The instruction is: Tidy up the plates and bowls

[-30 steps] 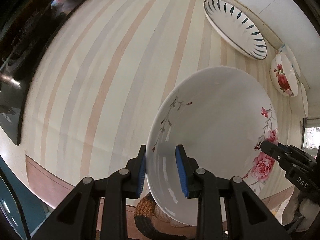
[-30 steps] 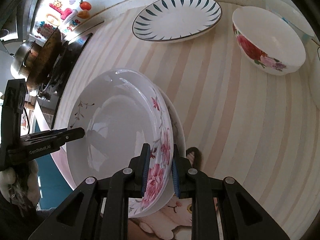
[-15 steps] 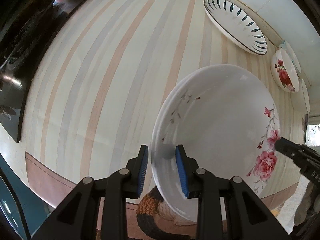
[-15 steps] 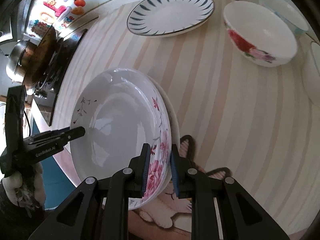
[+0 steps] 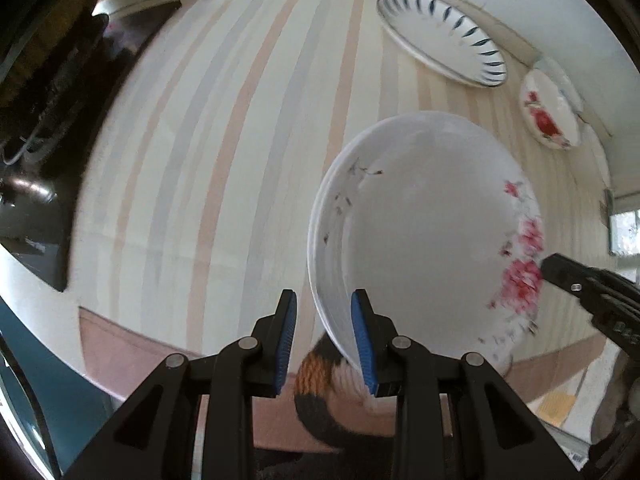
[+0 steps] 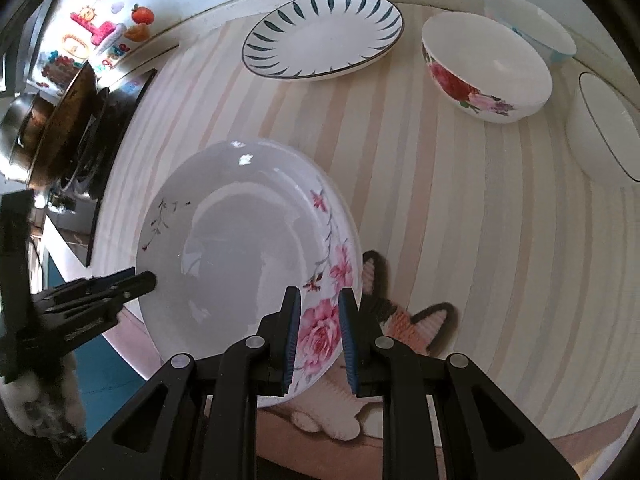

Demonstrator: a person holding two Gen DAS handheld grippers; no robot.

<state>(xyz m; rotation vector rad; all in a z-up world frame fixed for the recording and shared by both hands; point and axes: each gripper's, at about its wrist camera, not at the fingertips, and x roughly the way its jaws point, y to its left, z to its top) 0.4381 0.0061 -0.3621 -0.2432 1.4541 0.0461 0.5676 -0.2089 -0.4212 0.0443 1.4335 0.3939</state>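
Both hand-held grippers straddling the rim of a stacked rose-print plate on the striped counter

The left hand-held gripper (image 5: 324, 330) is sitting with its jaws parted; the near rim of the white shallow ceramic plate with pink roses (image 5: 424, 232) is passing between its blue pads, close to the right pad and clear of the left one. The right hand-held gripper (image 6: 318, 338) is straddling the opposite, rose-printed rim with a gap showing on both sides, so it is not clamping. The plate is lying on a second white plate's rim, over a knitted cat-shaped mat (image 6: 416, 324) on the cream striped counter (image 6: 460, 240). Ahead of the right hand-held gripper are sitting a white plate with dark leaf marks (image 6: 324, 36), a white rose-printed bowl (image 6: 486, 68) and a plain white bowl with a dark rim (image 6: 604, 128).
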